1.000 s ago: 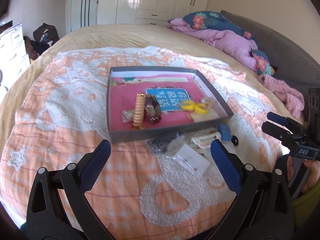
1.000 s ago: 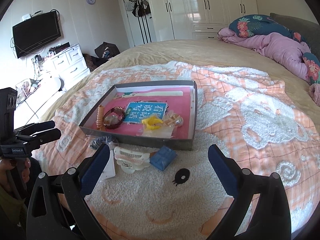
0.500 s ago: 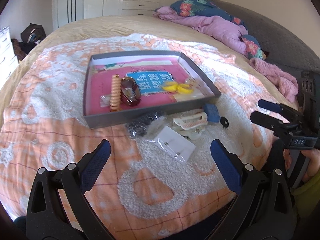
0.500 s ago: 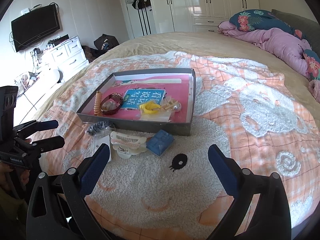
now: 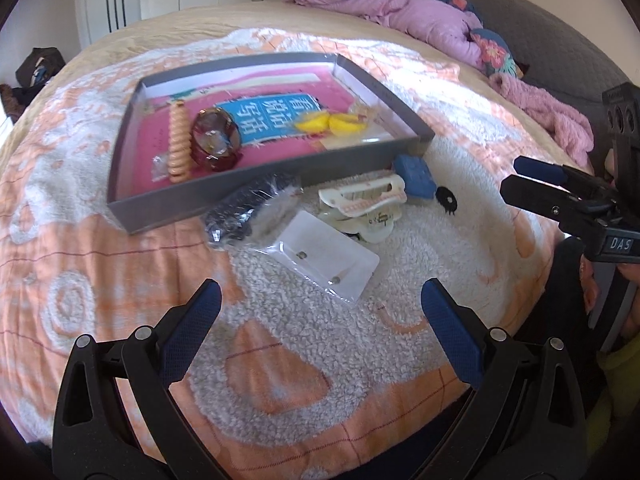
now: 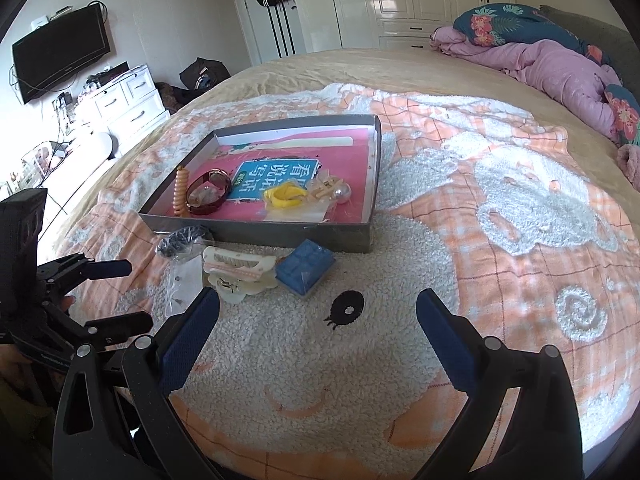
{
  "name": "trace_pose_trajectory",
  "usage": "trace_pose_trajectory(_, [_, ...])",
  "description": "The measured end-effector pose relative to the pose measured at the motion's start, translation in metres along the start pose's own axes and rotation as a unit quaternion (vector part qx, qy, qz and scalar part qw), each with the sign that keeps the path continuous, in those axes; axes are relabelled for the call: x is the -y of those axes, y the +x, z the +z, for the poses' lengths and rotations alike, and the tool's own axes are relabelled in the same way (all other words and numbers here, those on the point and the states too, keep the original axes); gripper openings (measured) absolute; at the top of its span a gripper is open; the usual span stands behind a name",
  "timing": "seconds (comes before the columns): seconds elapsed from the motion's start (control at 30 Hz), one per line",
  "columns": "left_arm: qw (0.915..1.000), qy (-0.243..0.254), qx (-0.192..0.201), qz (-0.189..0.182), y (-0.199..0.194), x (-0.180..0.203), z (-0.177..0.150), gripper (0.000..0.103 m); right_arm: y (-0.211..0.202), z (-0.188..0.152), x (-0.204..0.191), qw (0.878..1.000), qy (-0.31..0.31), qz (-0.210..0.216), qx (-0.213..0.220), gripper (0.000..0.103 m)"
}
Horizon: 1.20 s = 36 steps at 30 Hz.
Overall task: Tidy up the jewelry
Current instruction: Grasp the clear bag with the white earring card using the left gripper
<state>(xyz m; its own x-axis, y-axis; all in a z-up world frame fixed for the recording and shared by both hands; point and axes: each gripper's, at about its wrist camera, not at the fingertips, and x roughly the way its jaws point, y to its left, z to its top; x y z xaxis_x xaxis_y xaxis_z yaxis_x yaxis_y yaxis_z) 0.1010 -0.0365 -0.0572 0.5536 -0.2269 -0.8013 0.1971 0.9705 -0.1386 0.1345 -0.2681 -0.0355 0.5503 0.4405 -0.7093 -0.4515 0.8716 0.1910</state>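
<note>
A shallow grey box [image 5: 256,190] [image 6: 280,232] lies on the bed and holds a watch [image 5: 216,138] [image 6: 208,192], a beige spiral band [image 5: 178,142], a yellow piece [image 5: 332,124] [image 6: 286,196] and a pearl clip [image 6: 332,190]. In front of it lie a clear earring packet [image 5: 326,258], a black beaded bag [image 5: 244,210] [image 6: 182,240], cream hair claws [image 5: 362,200] [image 6: 240,272] and a blue box [image 5: 414,176] [image 6: 306,266]. My left gripper [image 5: 318,324] hovers open just short of the earring packet. My right gripper [image 6: 316,322] is open near the claws and blue box, holding nothing.
An orange-and-white fleece blanket [image 6: 480,240] covers the bed. A pink quilt and floral pillows [image 6: 560,64] are piled at the far right. White drawers [image 6: 124,100] and a wall television [image 6: 60,52] stand to the left. A hand [image 5: 608,280] holds the other gripper at the right edge.
Both grippers have moved forward and lower toward the loose items in front of the box. Both stay open and nothing has been picked up.
</note>
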Motion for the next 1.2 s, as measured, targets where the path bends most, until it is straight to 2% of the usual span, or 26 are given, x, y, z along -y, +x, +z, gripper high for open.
trace_pose_trajectory(0.27, [0.9998,0.016,-0.014,0.002,0.029,0.005,0.006,0.094,0.015,0.0,0.006,1.0,0.001,-0.002,-0.015,0.098])
trace_pose_trajectory(0.43, [0.9996,0.017,-0.02,0.007,0.043,0.002,0.009,0.094,0.029,0.005,0.007,0.999,-0.022,-0.006,-0.031,0.098])
trace_pose_trajectory(0.67, [0.9997,0.015,-0.017,0.008,0.051,0.0,0.01,0.094,0.057,0.006,0.006,0.998,-0.028,-0.012,-0.059,0.098])
trace_pose_trajectory(0.8, [0.9998,0.009,-0.016,-0.005,0.051,-0.003,0.011,0.093,0.073,0.008,0.002,0.996,-0.044,-0.021,-0.07,0.098])
trace_pose_trajectory(0.87, [0.9999,0.003,-0.012,-0.01,0.049,-0.005,0.012,0.085,0.079,0.009,0.001,0.996,-0.049,-0.027,-0.075,0.098])
trace_pose_trajectory(1.0, [0.9999,0.005,-0.01,-0.007,0.047,-0.006,0.011,0.075,0.09,0.011,0.0,0.995,-0.059,-0.031,-0.08,0.098])
trace_pose_trajectory(1.13, [0.9998,0.003,-0.007,-0.019,0.042,-0.007,0.008,0.072,0.097,0.013,-0.005,0.994,-0.067,-0.03,-0.077,0.096])
trace_pose_trajectory(1.2, [0.9997,-0.001,-0.005,-0.023,0.04,-0.008,0.007,0.072,0.102,0.013,-0.007,0.995,-0.066,-0.023,-0.078,0.087])
